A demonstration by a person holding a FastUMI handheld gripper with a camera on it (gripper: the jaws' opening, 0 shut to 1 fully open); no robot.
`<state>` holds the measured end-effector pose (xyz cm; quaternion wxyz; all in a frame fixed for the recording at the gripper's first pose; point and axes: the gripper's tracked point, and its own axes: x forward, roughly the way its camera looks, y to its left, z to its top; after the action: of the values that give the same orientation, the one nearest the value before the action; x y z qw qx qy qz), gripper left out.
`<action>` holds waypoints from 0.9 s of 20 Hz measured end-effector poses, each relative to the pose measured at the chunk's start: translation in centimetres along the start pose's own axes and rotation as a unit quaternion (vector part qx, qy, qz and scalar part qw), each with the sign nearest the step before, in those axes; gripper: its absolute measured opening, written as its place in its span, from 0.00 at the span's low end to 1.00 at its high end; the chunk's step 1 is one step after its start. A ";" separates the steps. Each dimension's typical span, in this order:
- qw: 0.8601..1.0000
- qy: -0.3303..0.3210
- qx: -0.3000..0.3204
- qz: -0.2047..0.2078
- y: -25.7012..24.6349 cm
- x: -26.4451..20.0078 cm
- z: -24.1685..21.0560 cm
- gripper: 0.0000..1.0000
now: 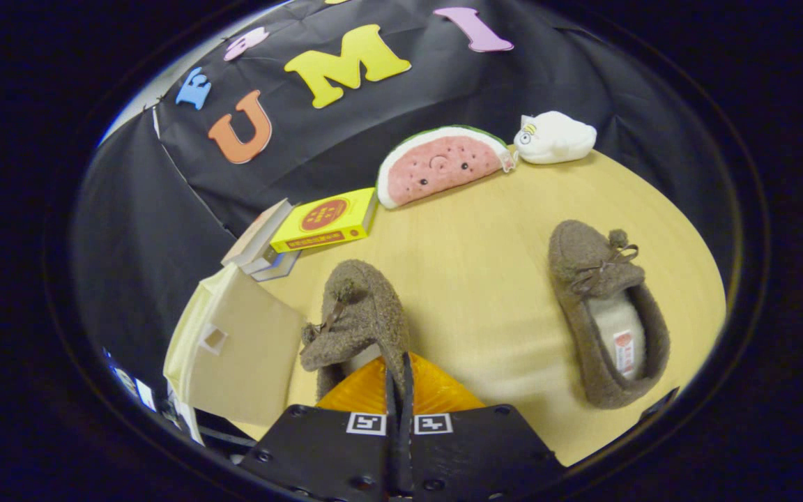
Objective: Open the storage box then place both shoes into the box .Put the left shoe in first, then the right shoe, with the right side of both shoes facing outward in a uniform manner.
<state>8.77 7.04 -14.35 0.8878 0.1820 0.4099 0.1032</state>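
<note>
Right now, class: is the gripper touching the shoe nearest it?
Touching. The gripper view shows the gripper closed on the collar of the shoe, fingers pinching its edge.

Pale wood tabletop (pixel 485 279), black cloth booth wall (pixel 346 132) behind w/ creases, soft even light, no hard shadows

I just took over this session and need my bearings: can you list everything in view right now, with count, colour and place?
held shoe: 1, brown fuzzy, clamped between the fingers by its collar edge, beside the box.
second shoe: 1, brown fuzzy, lying on the table, apart from the fingers.
storage box: 1, beige, flap raised, next to the held shoe.
books: small stack, top one yellow, beyond the box.
watermelon plush: 1, pink and green, by the wall.
white plush: 1, beside the watermelon.
table: 1, light wood.
gripper: 1, shut on the held shoe.
</note>
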 end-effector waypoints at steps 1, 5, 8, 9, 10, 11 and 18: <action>1.000 -0.001 0.003 0.009 1.6 -0.9 -0.6 0.00; 0.999 -0.022 0.006 0.047 9.7 -3.3 1.2 0.00; 0.996 -0.047 0.014 0.075 16.0 -4.7 3.9 0.00; 0.995 -0.055 0.011 0.081 18.0 -4.9 4.3 0.00; 0.994 -0.063 0.014 0.085 19.8 -5.0 4.5 0.00; 0.993 -0.070 0.020 0.088 21.5 -4.8 4.7 0.00; 0.994 -0.073 0.034 0.078 29.2 0.9 0.9 0.00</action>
<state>9.04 33.77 -2.48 0.8978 0.2506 0.3319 0.1449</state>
